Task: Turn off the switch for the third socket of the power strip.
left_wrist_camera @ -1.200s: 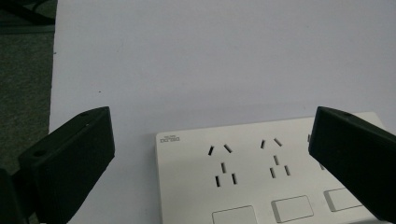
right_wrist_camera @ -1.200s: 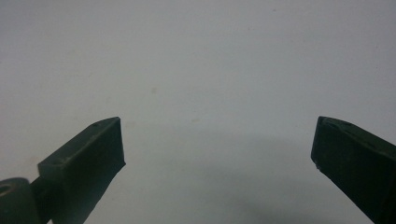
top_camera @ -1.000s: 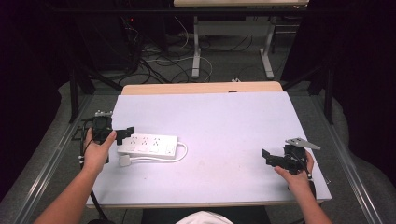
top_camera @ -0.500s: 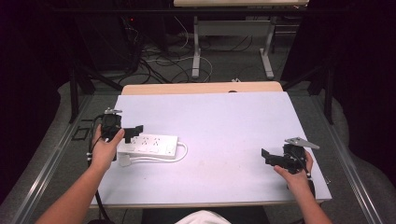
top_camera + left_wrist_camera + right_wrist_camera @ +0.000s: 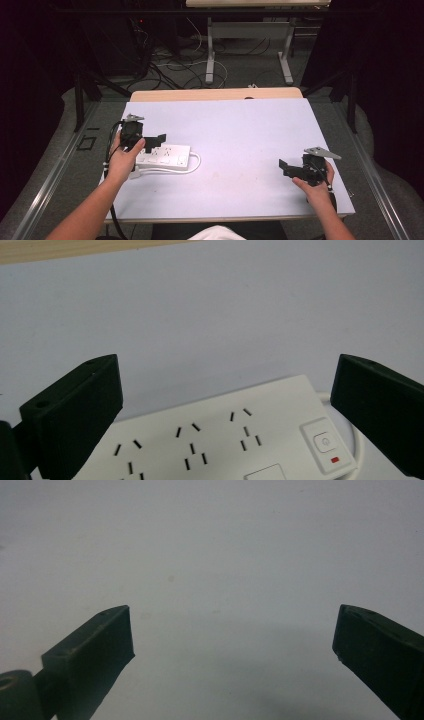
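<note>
A white power strip point(image 5: 164, 155) is seen lying flat on the pale worktop point(image 5: 235, 135), toward its left side, with its white cord point(image 5: 192, 165) looped round the strip's right end and run back along the near edge. In the left gripper view the strip point(image 5: 235, 440) is shown with its top face up: three groups of socket slots are set in a row, and a square switch point(image 5: 325, 442) with a small red mark beneath it sits at the far right end. No plug is seen in any of the visible sockets.

The left tongs point(image 5: 152, 141) are held by the left hand point(image 5: 122, 159) at the strip's left end, low over its top. Their jaws are spread wide, one to each side of the strip in the left gripper view point(image 5: 227, 415); whether either jaw touches the strip cannot be told. Nothing is gripped between them.

The right tongs point(image 5: 286, 169) are held by the right hand point(image 5: 315, 187) near the worktop's right front corner, well apart from the strip. Their jaws are likewise wide apart, and in the right gripper view point(image 5: 232, 650) bare worktop is seen between them.

A wooden board edge point(image 5: 215, 94) is visible along the far side of the worktop, and cables point(image 5: 170, 70) lie on the floor beyond.
</note>
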